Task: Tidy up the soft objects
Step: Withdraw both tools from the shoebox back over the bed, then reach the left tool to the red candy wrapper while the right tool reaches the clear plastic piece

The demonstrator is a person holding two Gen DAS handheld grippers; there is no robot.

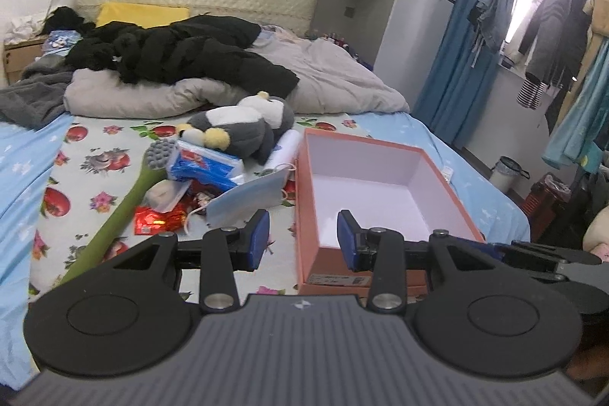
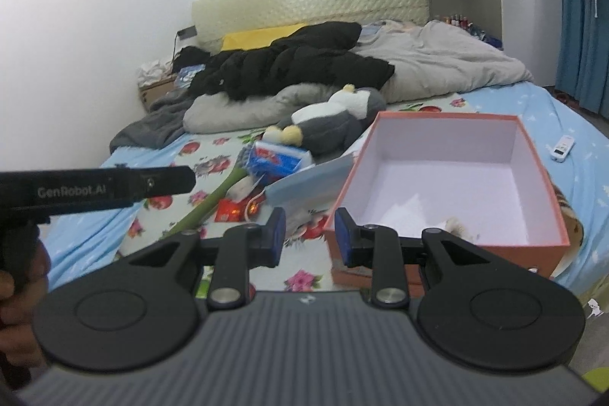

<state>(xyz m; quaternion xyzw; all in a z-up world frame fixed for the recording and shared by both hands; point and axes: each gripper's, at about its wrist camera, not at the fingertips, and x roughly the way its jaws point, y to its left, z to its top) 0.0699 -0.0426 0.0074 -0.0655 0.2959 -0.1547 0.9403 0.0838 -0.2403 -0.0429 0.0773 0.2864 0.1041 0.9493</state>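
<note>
An open orange box (image 1: 304, 193) with a white inside stands on the bed; it also shows in the right wrist view (image 2: 449, 246). A grey and white plush penguin (image 1: 243, 128) lies behind a pile holding a blue tissue pack (image 1: 205, 166), a light blue face mask (image 1: 247, 196), a green-handled massage hammer (image 1: 125, 204) and red wrappers (image 1: 156, 219). The penguin (image 2: 335, 120), mask (image 2: 312, 177) and tissue pack (image 2: 278, 158) also show in the right wrist view. My left gripper (image 1: 302, 240) is open and empty at the box's near left corner. My right gripper (image 2: 309, 236) is open and empty, just left of the box.
A black jacket (image 1: 182, 48) and grey quilt (image 1: 335, 78) cover the far half of the bed. A white remote (image 2: 562, 148) lies right of the box. Clothes hang by blue curtains (image 1: 456, 63) at right. The left gripper's body (image 2: 95, 189) crosses the right view's left side.
</note>
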